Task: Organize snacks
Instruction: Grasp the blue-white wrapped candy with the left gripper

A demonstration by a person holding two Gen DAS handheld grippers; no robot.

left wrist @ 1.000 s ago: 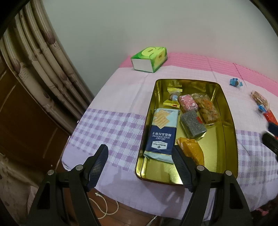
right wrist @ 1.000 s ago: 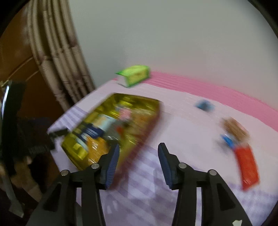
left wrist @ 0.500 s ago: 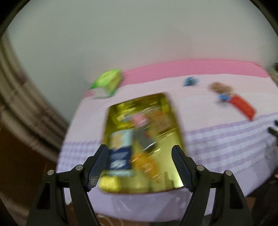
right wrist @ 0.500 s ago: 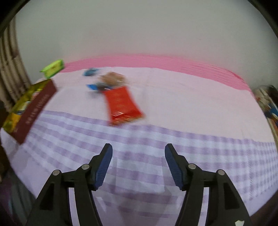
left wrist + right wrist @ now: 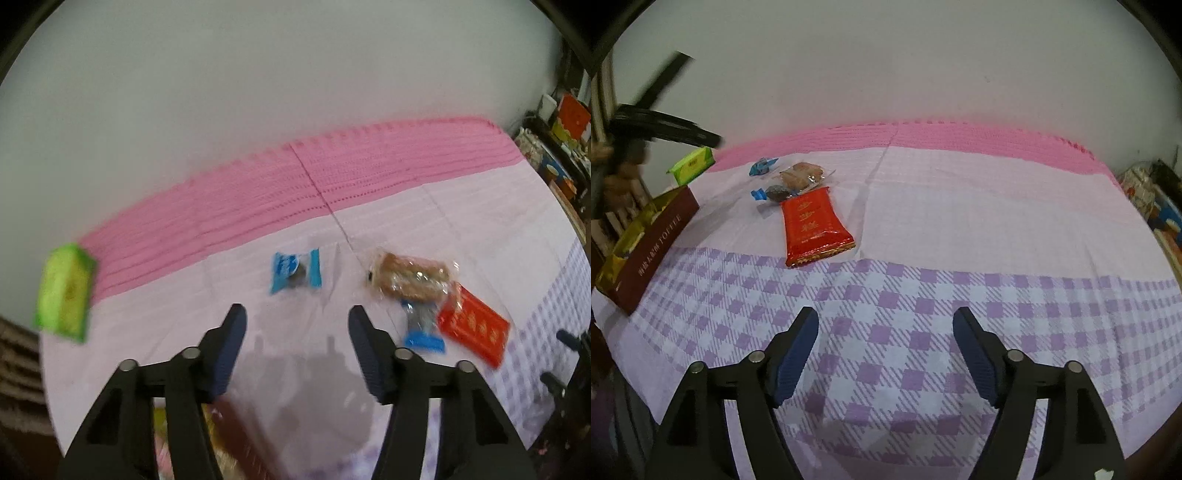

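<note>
My left gripper [image 5: 297,332] hangs over the pale cloth just short of a blue-wrapped candy [image 5: 295,272]; its jaws are closing with nothing between them. To the right lie a clear-wrapped brown snack [image 5: 412,280], a small dark candy in blue wrap [image 5: 423,325] and a red packet [image 5: 472,328]. My right gripper [image 5: 886,332] is over the purple check cloth, its jaws opening and empty. It is well short of the red packet [image 5: 812,225], the brown snack [image 5: 801,175] and the blue candy [image 5: 762,165]. The gold tin tray [image 5: 646,236] with maroon walls holds several snacks at the left.
A green tissue box [image 5: 64,293] [image 5: 692,164] stands at the back left near the pink strip of cloth. The blurred left gripper arm [image 5: 665,125] shows at the upper left of the right wrist view. Shelves with boxes [image 5: 1156,199] stand beyond the table's right end.
The left wrist view swung from the gold tray to the loose snacks on its right, and its jaws narrowed. The right gripper left the tray for the check cloth, and its jaws widened.
</note>
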